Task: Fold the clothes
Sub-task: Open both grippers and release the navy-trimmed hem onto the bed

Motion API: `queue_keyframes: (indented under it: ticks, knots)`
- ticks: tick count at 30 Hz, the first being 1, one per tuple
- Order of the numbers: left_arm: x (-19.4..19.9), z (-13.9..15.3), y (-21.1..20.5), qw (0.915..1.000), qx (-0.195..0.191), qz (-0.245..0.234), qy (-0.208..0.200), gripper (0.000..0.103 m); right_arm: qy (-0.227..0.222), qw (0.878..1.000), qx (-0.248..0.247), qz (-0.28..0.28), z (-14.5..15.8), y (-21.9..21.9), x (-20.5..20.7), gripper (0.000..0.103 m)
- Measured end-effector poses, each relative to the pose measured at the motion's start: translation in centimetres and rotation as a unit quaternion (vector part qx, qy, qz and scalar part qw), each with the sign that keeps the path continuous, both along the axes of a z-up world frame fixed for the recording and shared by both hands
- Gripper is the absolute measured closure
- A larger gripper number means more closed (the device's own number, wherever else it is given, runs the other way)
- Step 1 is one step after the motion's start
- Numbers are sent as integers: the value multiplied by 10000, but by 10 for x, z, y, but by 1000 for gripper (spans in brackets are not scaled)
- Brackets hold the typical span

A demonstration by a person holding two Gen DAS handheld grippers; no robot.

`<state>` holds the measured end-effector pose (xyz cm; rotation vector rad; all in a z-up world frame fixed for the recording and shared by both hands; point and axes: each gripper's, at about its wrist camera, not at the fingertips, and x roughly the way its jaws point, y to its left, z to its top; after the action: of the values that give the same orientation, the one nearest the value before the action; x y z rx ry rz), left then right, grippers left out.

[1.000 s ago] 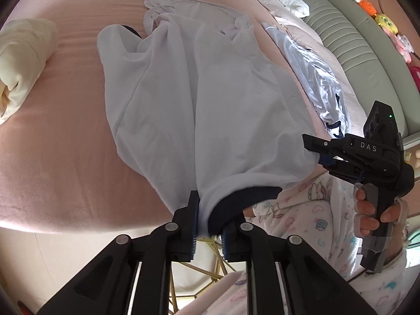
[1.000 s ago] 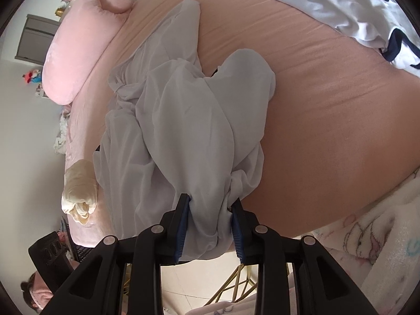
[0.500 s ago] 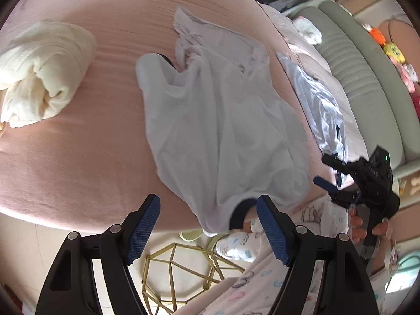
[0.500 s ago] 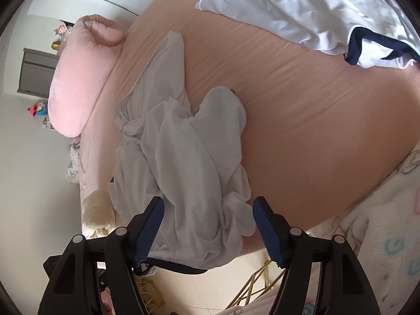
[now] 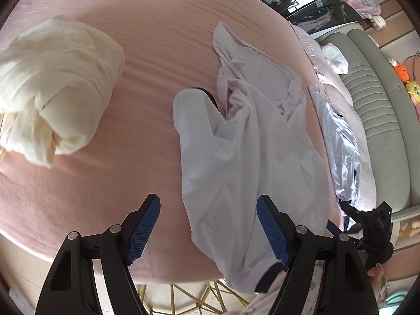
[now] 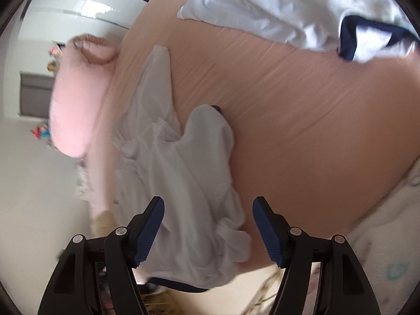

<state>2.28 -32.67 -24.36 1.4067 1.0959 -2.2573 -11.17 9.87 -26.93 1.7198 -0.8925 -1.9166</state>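
Pink sheeting covers the bed (image 5: 86,183) that fills both views, and a pale lilac-white garment (image 5: 244,162) lies crumpled along it, its lower end spilling over the near edge of the mattress. Dark navy trim shows at that hanging end and again as a small dark patch tucked under a rounded sleeve farther up; how the rest of the garment is laid out cannot be made out among the folds. The left tool (image 5: 208,229) has just been opening and now stands wide, its blue pads on either side of the cloth without pressing on it, holding nothing. The right tool (image 6: 208,229) has likewise just been opening; its jaws stand well apart over the garment's bunched edge, and nothing is gripped. Seen from the left wrist, the right tool's black body sits low at the right, partly cut off by the frame, with only fingertips of the hand on it showing. A cream bundle (image 5: 52,86) rests on the sheet well apart to the left. A second white garment with navy trim (image 6: 302,13) lies farther off, cut by the frame. The right-wrist view is smeared, so the pink pillow (image 6: 76,97) and the room behind it stay indistinct.
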Motion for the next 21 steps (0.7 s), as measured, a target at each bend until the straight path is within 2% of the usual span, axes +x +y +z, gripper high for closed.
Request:
queue_keyframes:
  ticks: [4,8,14,21]
  knots:
    - [-9,-7,-7,9999,83,31,-57,28,-38,9994,-142,-320,-7,9,-6,34]
    - [-14,-16,-15,9995,289,119,-64,28,-66,9996,50,-282,-13,13,-10,34]
    - [-24,-34,-24,9979,587,259,-77,28,-24,9999,3,-113,-24,4,-16,34]
    - [-37,-43,-29,9957,791,408,268,28,202,9994,-244,-160,-32,-9,-30,34]
